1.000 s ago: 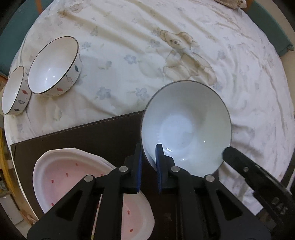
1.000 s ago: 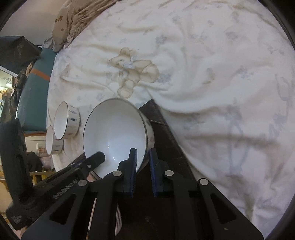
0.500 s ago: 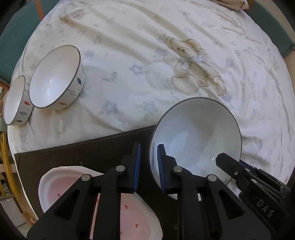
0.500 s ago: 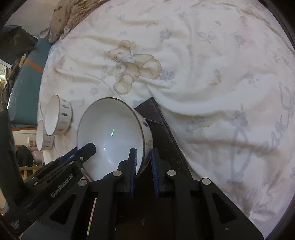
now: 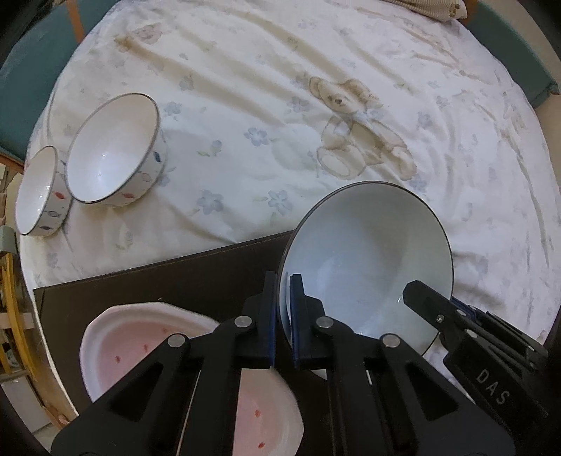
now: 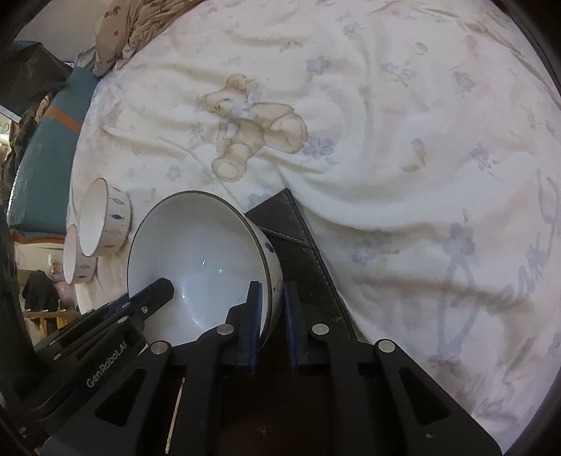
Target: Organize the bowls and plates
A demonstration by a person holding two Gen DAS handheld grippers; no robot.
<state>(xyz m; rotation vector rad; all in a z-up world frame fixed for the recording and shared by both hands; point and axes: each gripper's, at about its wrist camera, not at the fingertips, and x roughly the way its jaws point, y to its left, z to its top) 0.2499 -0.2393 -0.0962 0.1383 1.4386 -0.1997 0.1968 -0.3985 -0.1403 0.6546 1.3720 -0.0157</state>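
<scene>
A large white bowl (image 5: 364, 252) with a dark rim is held by both grippers above the dark brown mat (image 5: 196, 273). My left gripper (image 5: 283, 308) is shut on its left rim. My right gripper (image 6: 271, 308) is shut on its right rim; the bowl also shows in the right wrist view (image 6: 200, 259). A pink-and-white plate (image 5: 140, 347) with red specks lies on the mat at lower left. A medium patterned bowl (image 5: 112, 154) and a small patterned bowl (image 5: 38, 193) stand on the bedsheet at far left, touching each other.
The white bedsheet (image 5: 315, 70) with bear and flower prints covers the surface. A teal cushion edge (image 6: 45, 154) runs along the far left. A patterned pillow (image 6: 140, 28) lies at the back.
The large bowl has moved down and toward me over the mat's right part, held by both grippers. The two small bowls have not moved.
</scene>
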